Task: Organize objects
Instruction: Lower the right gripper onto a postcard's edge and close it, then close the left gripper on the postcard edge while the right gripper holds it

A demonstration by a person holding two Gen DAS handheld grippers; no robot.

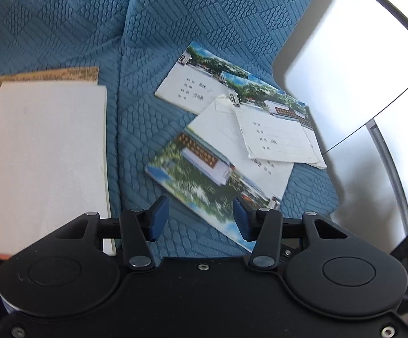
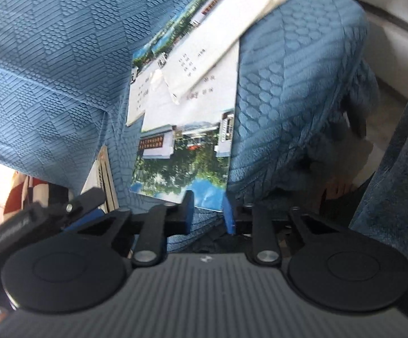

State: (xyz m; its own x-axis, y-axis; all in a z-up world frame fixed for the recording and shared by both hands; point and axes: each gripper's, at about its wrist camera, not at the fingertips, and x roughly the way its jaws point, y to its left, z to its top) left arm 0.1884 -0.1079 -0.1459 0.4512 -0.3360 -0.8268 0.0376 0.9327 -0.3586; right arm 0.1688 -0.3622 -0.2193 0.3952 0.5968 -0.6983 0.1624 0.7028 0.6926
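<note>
On the blue quilted cover, three overlapping notebooks lie at one o'clock; one white book at nine. Left gripper spread; right gripper spread, both empty.

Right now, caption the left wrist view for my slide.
Open left tool over overlapping notebooks on blue sofa cover, white book alongside.

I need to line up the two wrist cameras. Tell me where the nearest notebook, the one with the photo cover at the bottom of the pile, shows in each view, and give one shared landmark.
Left wrist: the nearest notebook lies at lower centre, just ahead of the open left gripper.
Right wrist: the same notebook runs up the centre, its near edge at the open right gripper.
Shared landmark: the blue textured sofa cover.
</note>
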